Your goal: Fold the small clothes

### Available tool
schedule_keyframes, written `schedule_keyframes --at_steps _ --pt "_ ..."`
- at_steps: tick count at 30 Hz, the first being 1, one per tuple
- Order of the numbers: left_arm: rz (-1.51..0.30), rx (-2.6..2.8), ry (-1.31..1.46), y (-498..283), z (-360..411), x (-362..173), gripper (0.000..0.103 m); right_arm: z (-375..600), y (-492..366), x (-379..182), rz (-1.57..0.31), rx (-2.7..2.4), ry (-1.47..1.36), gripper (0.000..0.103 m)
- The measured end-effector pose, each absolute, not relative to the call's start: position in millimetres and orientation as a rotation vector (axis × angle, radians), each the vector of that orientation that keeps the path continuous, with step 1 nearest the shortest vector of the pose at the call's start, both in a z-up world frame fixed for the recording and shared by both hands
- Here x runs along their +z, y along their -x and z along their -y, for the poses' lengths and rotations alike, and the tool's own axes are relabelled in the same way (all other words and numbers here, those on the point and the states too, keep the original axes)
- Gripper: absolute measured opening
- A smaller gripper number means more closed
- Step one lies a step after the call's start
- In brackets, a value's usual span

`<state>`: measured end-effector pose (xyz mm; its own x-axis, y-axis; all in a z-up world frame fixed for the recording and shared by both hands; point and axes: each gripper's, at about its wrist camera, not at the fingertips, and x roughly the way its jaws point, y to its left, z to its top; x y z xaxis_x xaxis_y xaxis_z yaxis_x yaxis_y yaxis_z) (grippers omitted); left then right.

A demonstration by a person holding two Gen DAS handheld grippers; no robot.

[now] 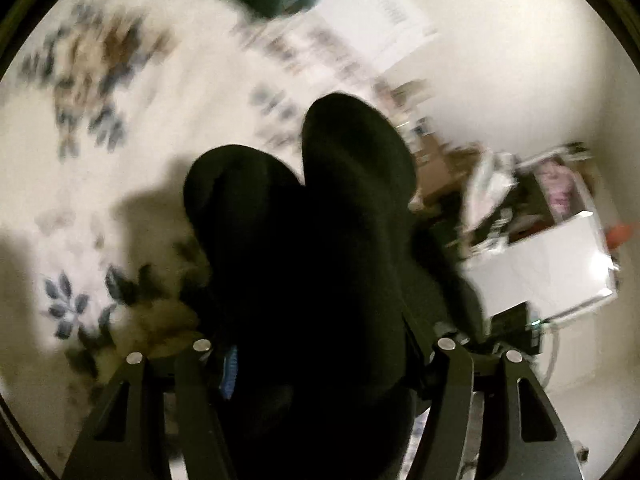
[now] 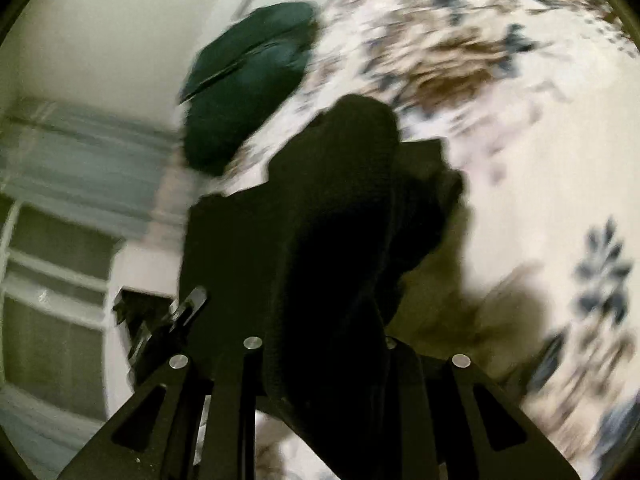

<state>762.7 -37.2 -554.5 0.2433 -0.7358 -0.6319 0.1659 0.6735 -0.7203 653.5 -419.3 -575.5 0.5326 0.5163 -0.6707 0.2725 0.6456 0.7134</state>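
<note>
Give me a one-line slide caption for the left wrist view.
Left gripper lifts a black garment above a floral bedspread; motion-blurred, fingertips hidden by the cloth.

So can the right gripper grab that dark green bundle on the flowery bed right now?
Probably not yet. The right gripper already seems full of the black garment, which drapes between it and the green bundle. It would likely need to let go first.

Floral bedspread (image 1: 92, 128), dark green cushion (image 2: 244, 84), white box (image 1: 552, 264)
</note>
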Motion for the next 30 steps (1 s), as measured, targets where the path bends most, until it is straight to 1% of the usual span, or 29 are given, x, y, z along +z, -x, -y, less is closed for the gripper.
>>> schedule_keyframes --at_steps 1,2,3,4,5,9,11,12,13,14,15,16,17,19,24,29,30 --pt "-1.211 -0.637 0.558 -764 40 -571 0.063 430 -661 -592 -1.104 0.089 -0.852 0.039" --pt "-1.224 -0.626 0.550 -762 40 -582 0.069 438 -666 -604 -1.155 0.028 -0.814 0.042" --pt "-1.209 -0.630 0.571 -759 36 -589 0.073 445 -668 -615 -1.198 -0.021 -0.774 0.042" --pt "-1.198 -0.637 0.601 -755 30 -592 0.075 452 -668 -623 -1.218 -0.042 -0.754 0.045" --pt "-1.200 -0.636 0.608 -751 27 -592 0.075 456 -668 -626 -1.215 -0.037 -0.762 0.055" --pt "-1.196 -0.574 0.491 -737 29 -570 0.075 452 -667 -623 -1.229 -0.040 -0.713 0.057" --pt "-1.181 -0.521 0.394 -729 36 -550 0.075 441 -666 -612 -1.231 -0.098 -0.616 0.065" --pt "-1.159 -0.486 0.327 -723 41 -536 0.075 435 -661 -604 -1.222 -0.129 -0.559 0.075" --pt "-1.123 -0.446 0.249 -714 47 -520 0.073 428 -657 -592 -1.206 -0.170 -0.492 0.082" --pt "-1.087 -0.416 0.192 -704 52 -504 0.073 421 -651 -581 -1.191 -0.203 -0.445 0.097" --pt "-1.058 -0.400 0.152 -695 56 -492 0.073 418 -646 -572 -1.178 -0.222 -0.423 0.103" --pt "-1.021 -0.379 0.115 -685 59 -478 0.078 408 -636 -556 -1.149 -0.269 -0.362 0.103" --pt "-1.000 -0.353 0.085 -672 63 -464 0.090 405 -629 -545 -1.135 -0.295 -0.328 0.103" --pt "-0.985 -0.304 0.036 -656 68 -444 0.096 393 -612 -520 -1.102 -0.335 -0.274 0.103" --pt "-0.950 -0.228 -0.032 -608 78 -387 0.096 363 -555 -444 -1.021 -0.374 -0.168 0.103" --pt "-0.897 -0.227 -0.038 -556 77 -320 0.096 338 -496 -362 -0.972 -0.355 -0.148 0.103" --pt "-0.894 -0.231 -0.043 -542 76 -306 0.096 334 -488 -353 -0.968 -0.355 -0.145 0.103"
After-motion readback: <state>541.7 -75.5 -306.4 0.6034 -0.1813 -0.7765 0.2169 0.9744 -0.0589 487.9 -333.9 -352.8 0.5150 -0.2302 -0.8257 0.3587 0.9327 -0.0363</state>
